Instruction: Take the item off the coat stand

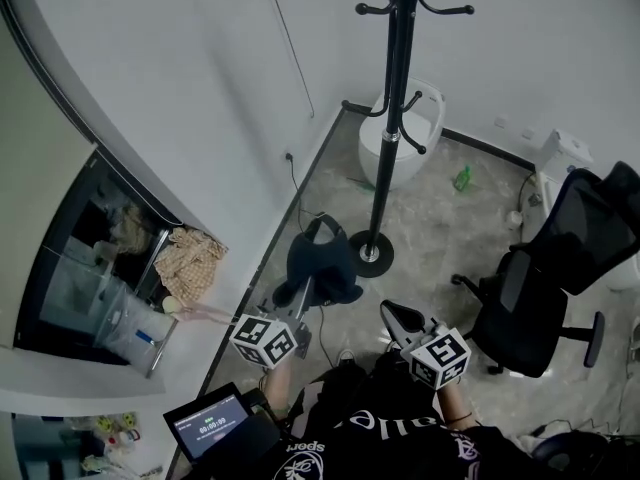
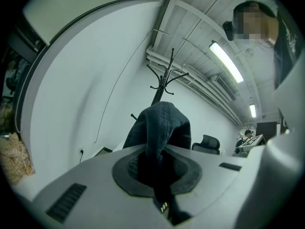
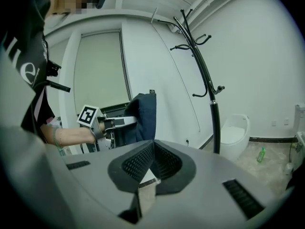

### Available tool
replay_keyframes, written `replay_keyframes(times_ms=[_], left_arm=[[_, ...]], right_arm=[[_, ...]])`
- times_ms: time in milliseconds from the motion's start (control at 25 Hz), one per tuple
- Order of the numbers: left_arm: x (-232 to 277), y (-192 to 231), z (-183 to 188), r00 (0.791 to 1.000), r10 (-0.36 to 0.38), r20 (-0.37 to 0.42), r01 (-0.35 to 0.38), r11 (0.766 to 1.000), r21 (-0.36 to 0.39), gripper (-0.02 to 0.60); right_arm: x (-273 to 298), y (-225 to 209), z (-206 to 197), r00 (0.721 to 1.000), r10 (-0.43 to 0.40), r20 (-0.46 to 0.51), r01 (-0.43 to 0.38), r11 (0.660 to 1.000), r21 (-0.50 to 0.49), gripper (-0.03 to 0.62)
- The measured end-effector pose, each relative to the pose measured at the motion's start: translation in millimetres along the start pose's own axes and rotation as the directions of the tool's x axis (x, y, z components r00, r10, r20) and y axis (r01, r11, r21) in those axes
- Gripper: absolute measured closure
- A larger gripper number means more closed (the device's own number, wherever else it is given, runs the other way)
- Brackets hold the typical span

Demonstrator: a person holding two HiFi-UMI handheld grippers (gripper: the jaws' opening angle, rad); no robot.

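Note:
The black coat stand (image 1: 393, 118) rises in the middle of the head view, and its hooks carry nothing. The item, a dark blue denim cloth piece (image 1: 320, 265), hangs beside the stand's base, clear of the hooks. My left gripper (image 1: 303, 293) is shut on it. In the left gripper view the cloth (image 2: 162, 125) bulges up from between the jaws of the left gripper (image 2: 159, 162), with the stand (image 2: 164, 82) behind it. My right gripper (image 1: 392, 314) sits to the right, apart from the cloth. In the right gripper view the right gripper (image 3: 152, 159) has its pads together on nothing; the cloth (image 3: 144, 118) and stand (image 3: 205, 80) lie beyond.
A white tub-shaped seat (image 1: 408, 133) stands behind the coat stand. A black office chair (image 1: 560, 268) is at the right, and a green bottle (image 1: 462, 178) lies on the floor. A dark glass cabinet with a patterned cloth (image 1: 190, 263) lines the left wall. A small screen (image 1: 210, 424) sits low.

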State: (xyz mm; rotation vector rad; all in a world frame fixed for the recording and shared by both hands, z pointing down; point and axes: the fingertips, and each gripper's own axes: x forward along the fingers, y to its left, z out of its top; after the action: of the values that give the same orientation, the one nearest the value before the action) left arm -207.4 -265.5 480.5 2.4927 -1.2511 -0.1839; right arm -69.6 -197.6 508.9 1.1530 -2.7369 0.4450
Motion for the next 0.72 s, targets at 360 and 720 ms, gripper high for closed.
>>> replay_keyframes(times_ms=[360,720], left_arm=[[-5.0,-54.2,-17.5,0.999,0.030,0.015,-0.030,0.999,-0.022,0.565],[-7.8,-134.3,-53.3,0.988,0.128,0.092,-0.116,0.985,-0.125,0.565]], right_arm=[[-48.7,-14.6,0.0,1.000,0.020,0.021,-0.020,1.000,-0.005,0.576],[-156.2,-49.9,-32.6,0.999,0.045,-0.023,-0.045,0.999,0.000,0.576]])
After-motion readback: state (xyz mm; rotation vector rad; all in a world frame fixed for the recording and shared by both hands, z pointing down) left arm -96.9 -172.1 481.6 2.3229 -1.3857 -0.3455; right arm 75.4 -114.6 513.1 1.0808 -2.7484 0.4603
